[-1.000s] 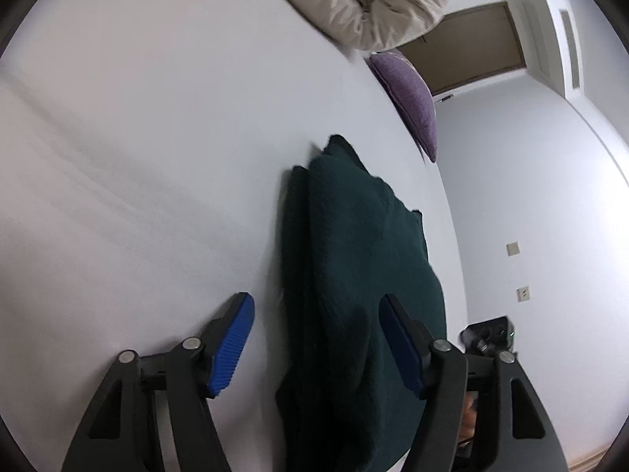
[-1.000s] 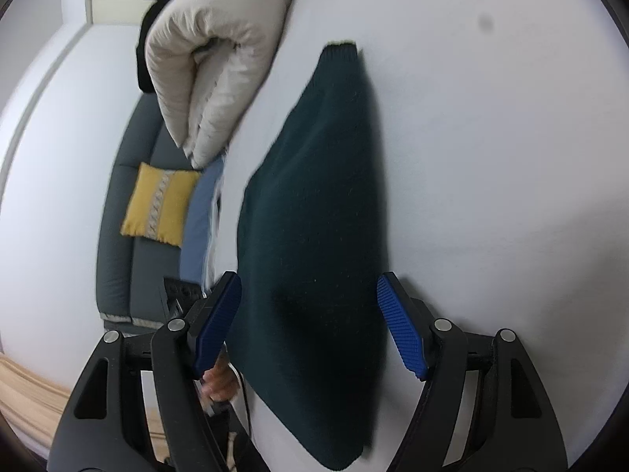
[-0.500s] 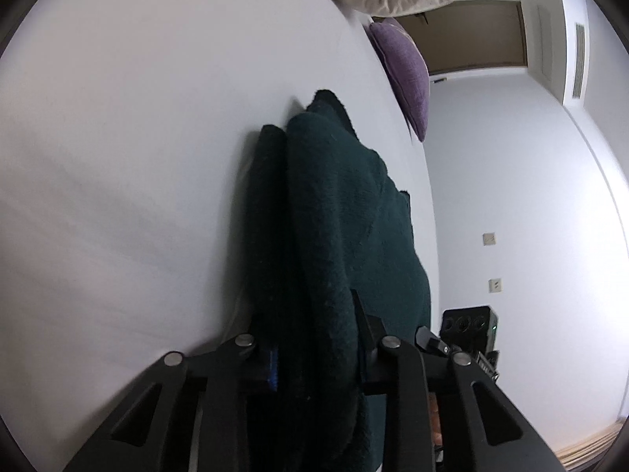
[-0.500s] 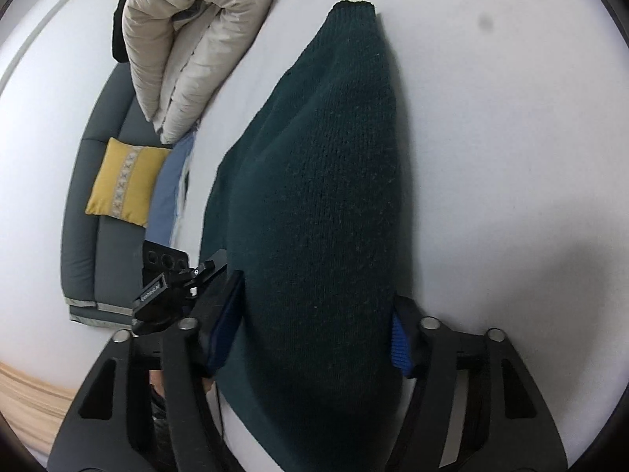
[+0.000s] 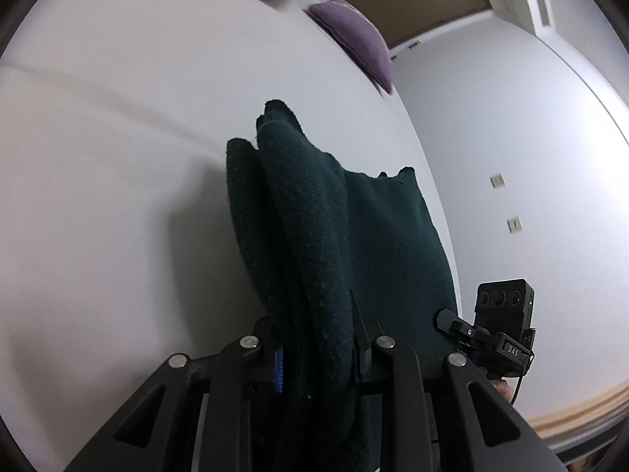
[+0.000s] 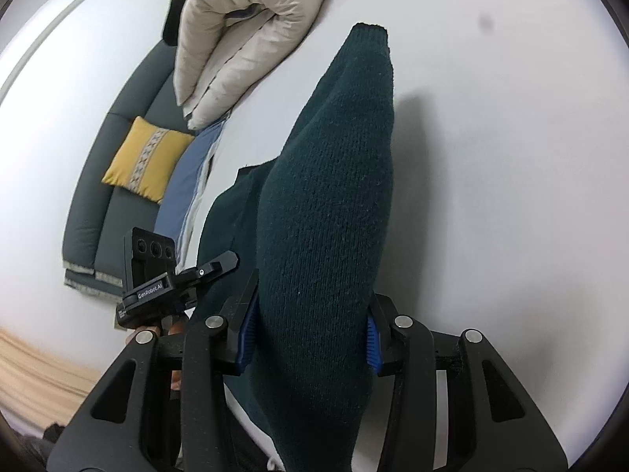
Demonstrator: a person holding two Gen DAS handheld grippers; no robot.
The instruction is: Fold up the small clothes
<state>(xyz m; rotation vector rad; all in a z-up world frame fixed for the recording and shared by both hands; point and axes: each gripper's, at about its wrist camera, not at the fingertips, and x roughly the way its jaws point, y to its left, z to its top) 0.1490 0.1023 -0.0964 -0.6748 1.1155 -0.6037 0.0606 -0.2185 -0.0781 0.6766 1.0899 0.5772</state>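
A dark green knit sweater (image 5: 314, 236) lies folded on a white bed sheet (image 5: 118, 157). My left gripper (image 5: 316, 358) is shut on its near edge, which is bunched between the blue pads and lifted off the sheet. In the right wrist view the same sweater (image 6: 334, 216) rises in a thick fold, and my right gripper (image 6: 310, 334) is shut on it. The other gripper's camera block shows in the left wrist view (image 5: 505, 314) and in the right wrist view (image 6: 149, 259).
A beige puffy duvet (image 6: 243, 39) lies at the far end of the bed. A purple pillow (image 5: 357, 39) sits by the bed's far edge. A grey sofa (image 6: 98, 196) with a yellow cushion (image 6: 145, 157) stands beside the bed.
Both grippers went from open, straddling the sweater's edge, to shut on it. The gripped edge has lifted off the sheet, bunching the sweater.
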